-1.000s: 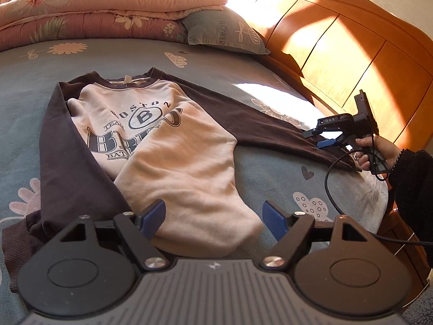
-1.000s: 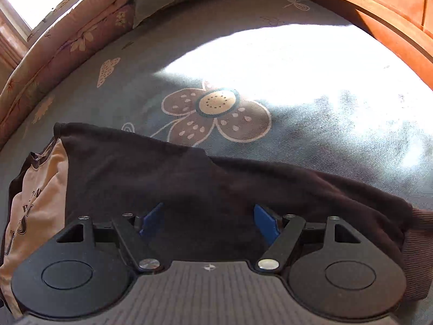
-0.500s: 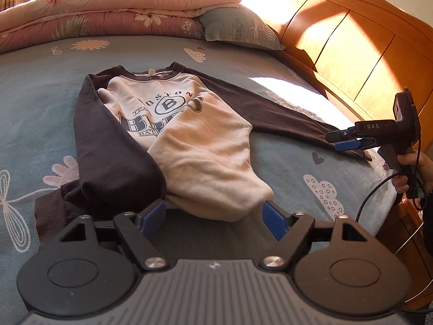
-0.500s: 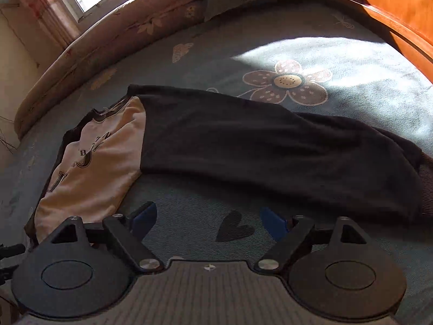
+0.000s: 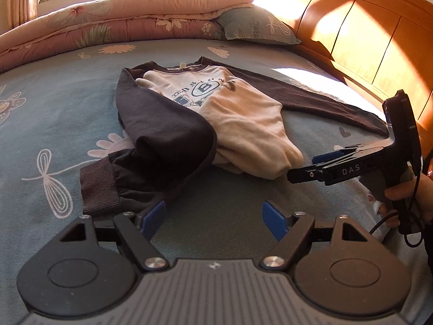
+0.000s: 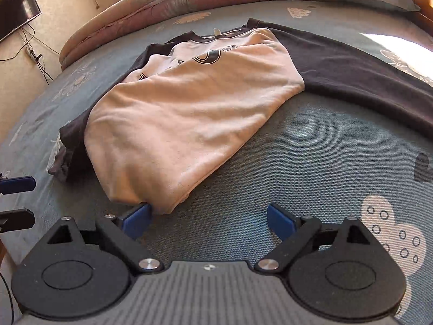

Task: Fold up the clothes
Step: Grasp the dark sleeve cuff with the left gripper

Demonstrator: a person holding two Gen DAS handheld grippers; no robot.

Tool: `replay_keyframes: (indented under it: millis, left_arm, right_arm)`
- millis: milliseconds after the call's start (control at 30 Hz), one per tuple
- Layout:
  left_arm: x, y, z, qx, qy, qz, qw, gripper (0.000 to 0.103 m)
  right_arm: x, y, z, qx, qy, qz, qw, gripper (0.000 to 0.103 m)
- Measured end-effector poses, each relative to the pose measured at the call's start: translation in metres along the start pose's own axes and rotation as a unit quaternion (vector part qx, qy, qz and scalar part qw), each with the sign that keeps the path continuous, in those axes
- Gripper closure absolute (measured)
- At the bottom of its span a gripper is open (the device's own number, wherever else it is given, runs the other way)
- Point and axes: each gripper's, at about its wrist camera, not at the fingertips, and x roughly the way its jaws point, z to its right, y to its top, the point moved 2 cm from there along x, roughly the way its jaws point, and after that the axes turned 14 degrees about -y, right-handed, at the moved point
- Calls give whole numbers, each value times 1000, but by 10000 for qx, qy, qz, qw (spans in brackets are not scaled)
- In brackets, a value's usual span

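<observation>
Bedsheet [image 6: 311,162] bare beside sweatshirt [image 6: 184,113] hem; claws apart

Bed [image 5: 67,86] covered in blue-grey sheet with flower, heart and dragonfly prints. Cream raglan sweatshirt [image 5: 243,113] with dark sleeves lying flat mid-bed, body partly folded over, one sleeve stretched toward wooden headboard [image 5: 365,40] side, other sleeve bunched near front edge. Folded pink floral quilt [image 5: 121,24] along far edge. Grey-green pillow [image 5: 254,27] beside quilt, near headboard.
</observation>
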Motion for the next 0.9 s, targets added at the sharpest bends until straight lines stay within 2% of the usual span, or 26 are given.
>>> replay_keyframes:
  millis: [133,233,300,400,467,533,600,733,900]
  left_arm:
    - [10,-5,-4,370,136,-186,9990,24]
    - [17,-3,-4,850,449,-328,9948,25]
    - [25,-4,-3,1367,813,-467,9862,25]
    - [37,-4,-1,2135,1356,-675,9651,26]
    - [47,-8,0,2621,1653,-871,9468,33]
    - [56,-13,2,3021,1908,-1034,9282,34]
    - [62,-18,6,3215,2055,-1011,9188,38]
    - [62,-24,9,3578,2362,-1165,8959,40]
    - [59,-37,2,4308,2718,-1522,8470,40]
  right_arm:
    - [1,-17,-4,-169,-124,538,9983,0]
    - [2,-13,-1,24,-92,510,9987,0]
    - [3,-8,2,189,-38,449,9988,0]
    - [8,-1,3,314,-22,314,9990,0]
    - [10,4,0,332,-79,226,9992,0]
    - [12,5,-3,298,-163,199,9992,0]
    - [12,4,-6,170,-226,205,9994,0]
    - [12,3,-5,125,-246,191,9994,0]
    - [12,4,-5,119,-249,162,9995,0]
